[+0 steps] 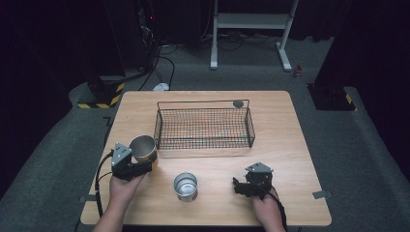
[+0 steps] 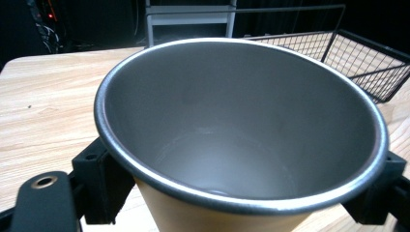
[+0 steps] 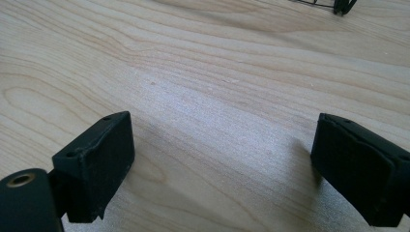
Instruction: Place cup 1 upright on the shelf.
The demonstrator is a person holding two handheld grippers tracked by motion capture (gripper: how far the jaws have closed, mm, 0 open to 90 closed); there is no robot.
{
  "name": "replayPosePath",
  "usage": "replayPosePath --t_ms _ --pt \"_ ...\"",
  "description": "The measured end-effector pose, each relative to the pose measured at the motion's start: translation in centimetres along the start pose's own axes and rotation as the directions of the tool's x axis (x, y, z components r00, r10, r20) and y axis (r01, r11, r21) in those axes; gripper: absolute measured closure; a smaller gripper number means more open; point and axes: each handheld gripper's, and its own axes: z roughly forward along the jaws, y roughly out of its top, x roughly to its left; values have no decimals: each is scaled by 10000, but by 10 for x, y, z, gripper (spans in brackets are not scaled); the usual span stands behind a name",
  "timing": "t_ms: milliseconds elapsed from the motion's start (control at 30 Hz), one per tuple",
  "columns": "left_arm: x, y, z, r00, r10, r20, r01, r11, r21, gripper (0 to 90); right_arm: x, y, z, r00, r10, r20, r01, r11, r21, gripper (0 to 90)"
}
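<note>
Left tongs (image 1: 145, 165) are gripping an empty tan steel cup (image 1: 143, 148); right tongs (image 1: 240, 186) are gaping wide beside an empty silver cup (image 1: 185, 186).

Your high view sits above your side of the surface (image 1: 290, 145), facing forward and down, far enough to take in its whole top and the floor beyond; your left gripper view rides low, very near a tan cup (image 2: 241, 145), looking past it toward the wire basket (image 2: 367, 63); your right gripper view looks down, close on bare wood; the first two share that basket (image 1: 203, 128).
</note>
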Motion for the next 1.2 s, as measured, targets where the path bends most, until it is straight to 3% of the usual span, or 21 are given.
replayPosePath --t_ms 333,500,767,1200 --pt "-4 11 5 9999 -3 158 4 10000 -52 149 1 -1 -1 10000 -53 -37 53 10000 8 80" --pt "-3 15 10 9982 -361 485 365 9993 -69 149 1 0 0 10000 -51 -32 51 10000 9 80" --pt "-8 23 18 9986 -135 504 133 9999 47 149 1 -1 -1 9999 -95 -46 95 10000 3 80" --pt "-13 38 24 9981 -137 603 150 9997 -208 149 2 -1 -1 9999 -134 -90 134 9999 9 80"
